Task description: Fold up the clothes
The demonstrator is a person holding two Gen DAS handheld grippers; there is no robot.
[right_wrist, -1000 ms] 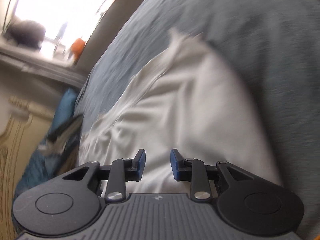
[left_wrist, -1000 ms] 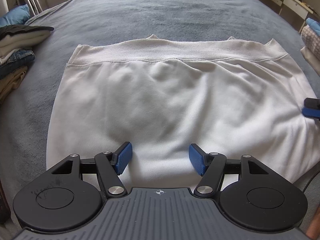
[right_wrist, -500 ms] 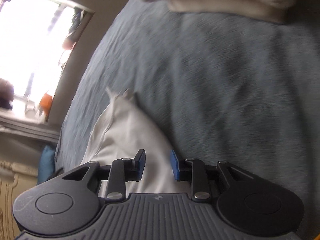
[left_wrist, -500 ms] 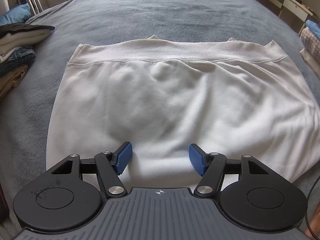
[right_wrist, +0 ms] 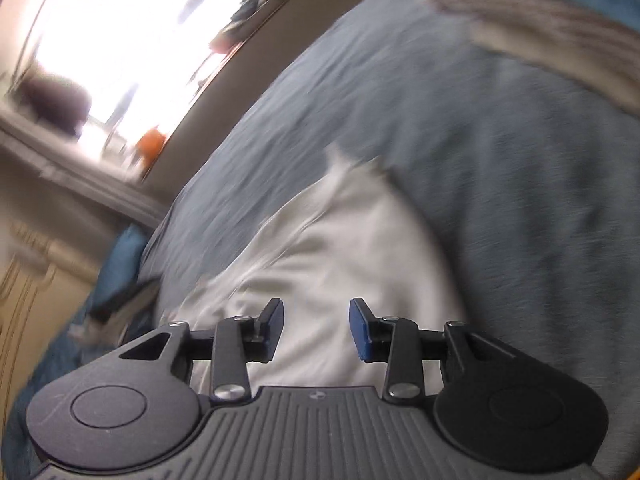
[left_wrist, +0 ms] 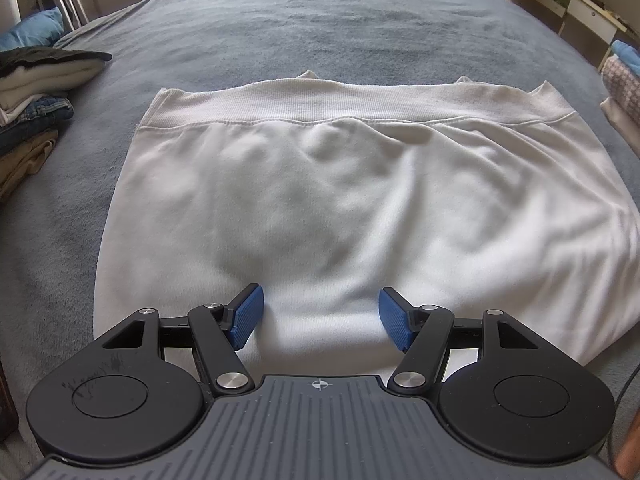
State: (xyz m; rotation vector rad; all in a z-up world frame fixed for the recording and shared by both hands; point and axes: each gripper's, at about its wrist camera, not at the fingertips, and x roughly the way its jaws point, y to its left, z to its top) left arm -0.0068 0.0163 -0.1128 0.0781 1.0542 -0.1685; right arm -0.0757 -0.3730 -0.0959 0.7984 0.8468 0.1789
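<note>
White fleece, soft and floppy: the sweatshirt (left_wrist: 352,200) lies flat on the bed (left_wrist: 320,24), ahead of the left gripper (left_wrist: 320,316), jaws wide, empty. Right gripper (right_wrist: 316,328) jaws just opened, cloth beyond, unpinched. Best hold: ribbed hem (left_wrist: 360,102).

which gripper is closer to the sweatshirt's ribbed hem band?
Left, probably. The left gripper sits open over the white sweatshirt, facing the ribbed hem band. The right gripper, jaws just opening, hovers over a side edge.

I see the sweatshirt (left_wrist: 360,200) lying flat on the bed (left_wrist: 320,24). A clothes stack (left_wrist: 32,100) sits at its left; another pile (left_wrist: 624,88) at its right.
</note>
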